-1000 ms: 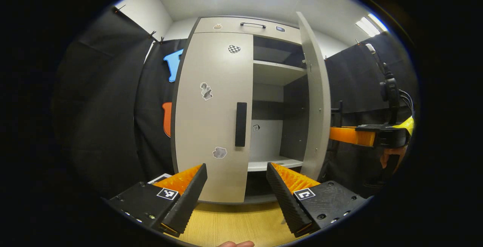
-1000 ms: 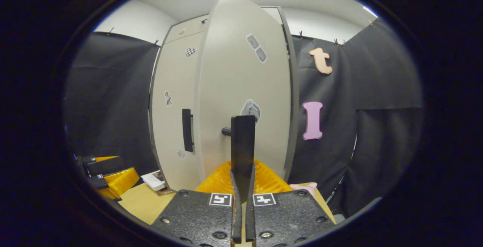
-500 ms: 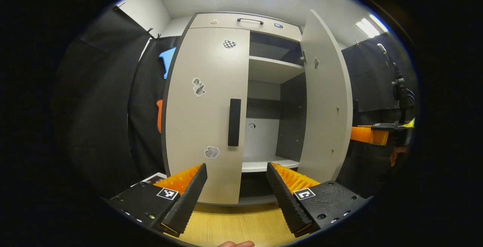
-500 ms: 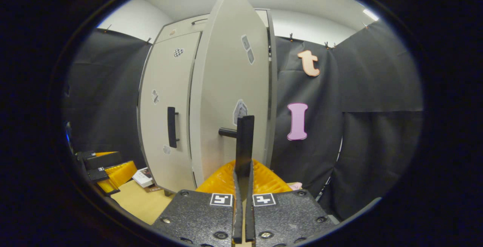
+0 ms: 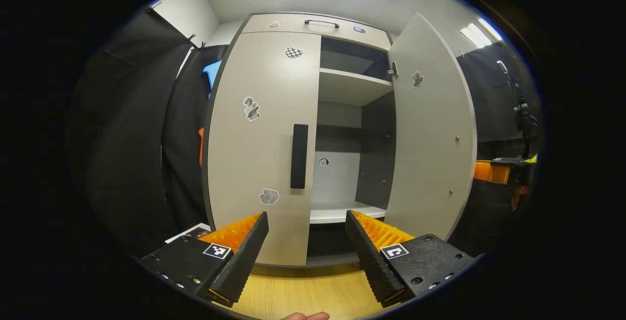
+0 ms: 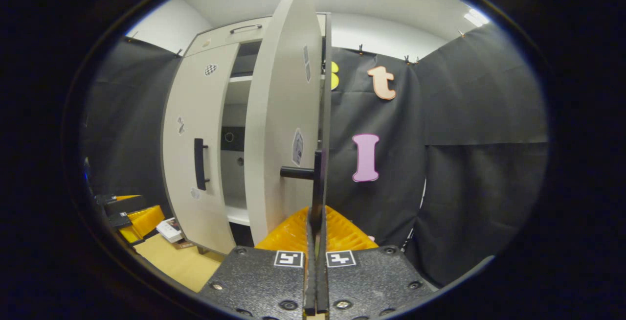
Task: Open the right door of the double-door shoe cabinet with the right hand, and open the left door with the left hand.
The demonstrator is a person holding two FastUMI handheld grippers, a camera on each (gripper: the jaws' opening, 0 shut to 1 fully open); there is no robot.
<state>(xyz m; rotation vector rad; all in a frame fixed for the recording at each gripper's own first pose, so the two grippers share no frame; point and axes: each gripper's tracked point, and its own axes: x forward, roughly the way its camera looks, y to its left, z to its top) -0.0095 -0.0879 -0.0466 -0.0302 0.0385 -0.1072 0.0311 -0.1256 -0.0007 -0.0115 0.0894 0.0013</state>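
**Left gripper view: one door open, one shut**

The left gripper view faces the shoe cabinet (image 5: 313,26) head-on. Its right door (image 5: 430,129) stands swung out, showing its inner face, and behind it lie two pale shelves: an upper shelf (image 5: 349,87) and a lower shelf (image 5: 337,212). The left door (image 5: 264,139) is flat shut, and its dark handle (image 5: 299,156) hangs upright by the inner edge. Three stickers dot that door; one more sits on the inner face of the right door. The left claw (image 5: 306,234) hovers low in front of the left door, level, fingers spread wide and holding nothing, apart from the handle. At the far right edge of this view the right claw (image 5: 489,171) shows beyond the open door.

The right gripper view looks along the right door (image 6: 281,124) almost edge-on, so the door's outer face, with two stickers, comes into sight. The right claw (image 6: 315,241) is clamped tight on the right door's handle (image 6: 317,183), which rises upright between its fingers. To the left stands the shut left door (image 6: 195,134) with its handle (image 6: 199,163). A small box (image 6: 168,229) lies on the wooden floor (image 6: 181,261).
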